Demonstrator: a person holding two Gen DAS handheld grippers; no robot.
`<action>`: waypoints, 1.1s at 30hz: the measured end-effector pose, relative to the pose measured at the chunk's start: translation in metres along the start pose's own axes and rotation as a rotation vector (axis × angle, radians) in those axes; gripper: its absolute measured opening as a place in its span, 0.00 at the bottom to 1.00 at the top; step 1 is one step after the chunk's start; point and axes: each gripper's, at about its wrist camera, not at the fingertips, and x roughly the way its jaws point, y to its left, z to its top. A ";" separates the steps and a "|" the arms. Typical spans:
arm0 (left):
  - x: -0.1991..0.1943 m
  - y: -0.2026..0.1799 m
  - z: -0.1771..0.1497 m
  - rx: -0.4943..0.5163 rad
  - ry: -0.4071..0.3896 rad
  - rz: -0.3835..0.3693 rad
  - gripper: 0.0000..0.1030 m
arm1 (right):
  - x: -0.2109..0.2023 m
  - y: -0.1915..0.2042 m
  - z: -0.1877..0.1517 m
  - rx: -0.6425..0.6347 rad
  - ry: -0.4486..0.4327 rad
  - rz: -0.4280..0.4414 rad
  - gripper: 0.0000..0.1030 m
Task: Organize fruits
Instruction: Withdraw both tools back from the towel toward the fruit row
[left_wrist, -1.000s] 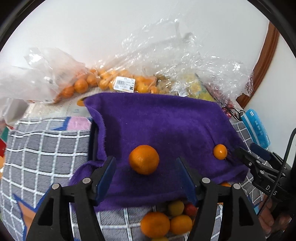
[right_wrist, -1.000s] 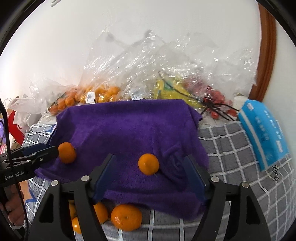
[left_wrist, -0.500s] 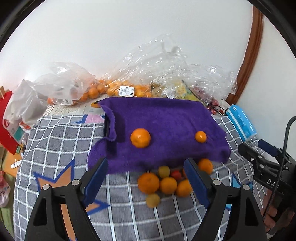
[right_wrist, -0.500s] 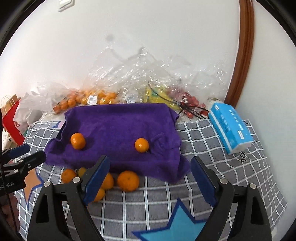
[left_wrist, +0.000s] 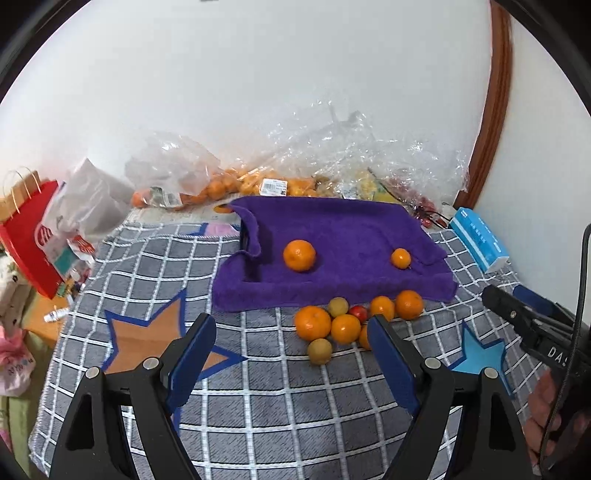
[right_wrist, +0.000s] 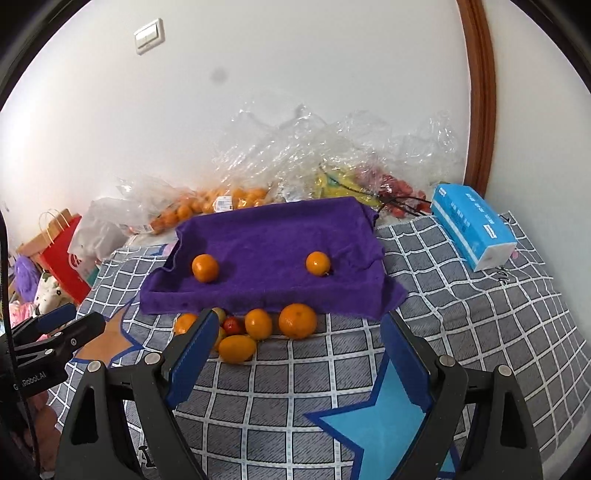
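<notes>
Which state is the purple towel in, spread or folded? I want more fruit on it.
Spread. The purple towel lies open over a raised base with two oranges on top; its front edge hangs down.

Tray (left_wrist: 242, 236) under purple towel (left_wrist: 332, 229) — mostly hidden (one corner shows).

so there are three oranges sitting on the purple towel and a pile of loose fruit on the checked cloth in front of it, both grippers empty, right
Not quite: only two oranges sit on the purple towel, a larger orange and a smaller orange, as the right wrist view shows. The rest holds: the pile of loose fruit lies on the checked cloth in front, and the left gripper and right gripper are empty.
</notes>
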 end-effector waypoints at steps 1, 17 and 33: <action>-0.002 -0.001 -0.002 0.006 -0.011 0.007 0.81 | -0.001 0.000 -0.002 0.002 -0.003 0.002 0.86; 0.009 0.008 -0.023 -0.005 0.026 0.013 0.81 | 0.009 0.003 -0.021 -0.030 0.008 0.007 0.85; 0.038 0.024 -0.027 -0.048 0.067 0.000 0.81 | 0.050 -0.002 -0.031 -0.003 0.139 0.020 0.65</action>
